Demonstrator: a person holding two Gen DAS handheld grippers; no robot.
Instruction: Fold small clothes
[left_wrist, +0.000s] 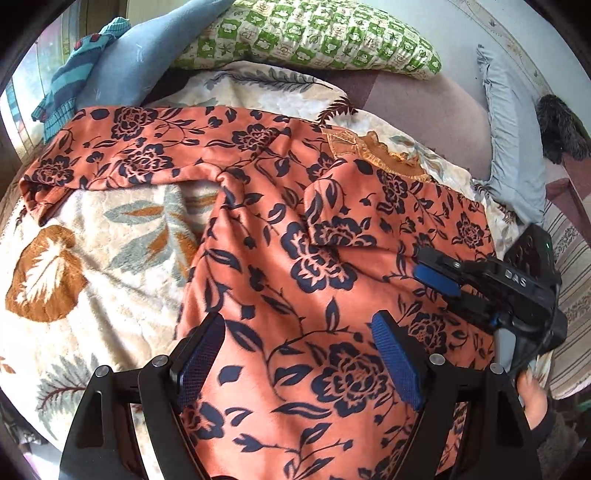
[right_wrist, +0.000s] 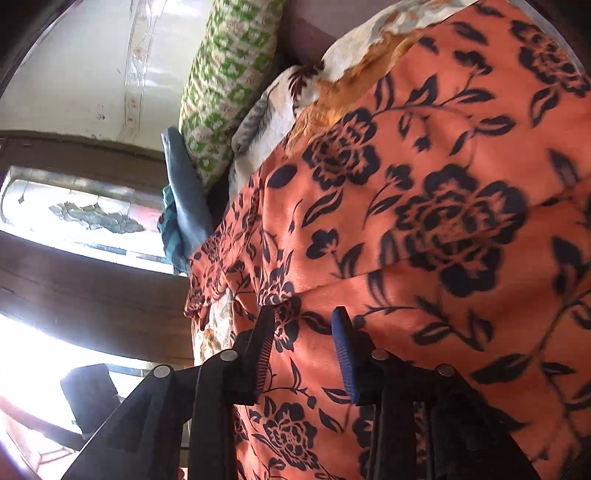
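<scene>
bed blanket (left_wrist: 92, 280): cream plush, brown and grey-blue leaf print. It's the surface under everything I'm working on.
orange garment (left_wrist: 295, 280): small top, salmon-orange with dark navy rose-and-leaf print, soft velvety nap. Lies flat on the blanket, centre to right of my left view; it fills most of the right view (right_wrist: 424, 221), blurred there.
left sleeve (left_wrist: 122, 147): stretched out straight toward the left, cuff end turned under at the far left edge.
right sleeve (left_wrist: 332, 210): folded inward, lying on top of the body panel, with a visible crease ridge.
collar (left_wrist: 373, 147): mustard-brown with a frilled gold edge, at the top end of the garment, resting on the blanket.
green pillow (left_wrist: 314, 33): green-and-cream check, beyond the garment, not touching it.
blue cloth (left_wrist: 147, 55): plain, piled at top left beside a teal striped knit (left_wrist: 70, 88).
grey ruffled cushion (left_wrist: 513, 147): right of the collar, well apart.
left gripper (left_wrist: 299, 347): jaws spread wide over the lower body panel, nothing between the pads.
right gripper (right_wrist: 303, 354): jaws parted a little, over the garment's edge on my right; no cloth pinched that I can see. Also in the left view (left_wrist: 439, 273), over the right side of the garment.
my right hand (left_wrist: 535, 398): on that gripper's handle, bottom right.
</scene>
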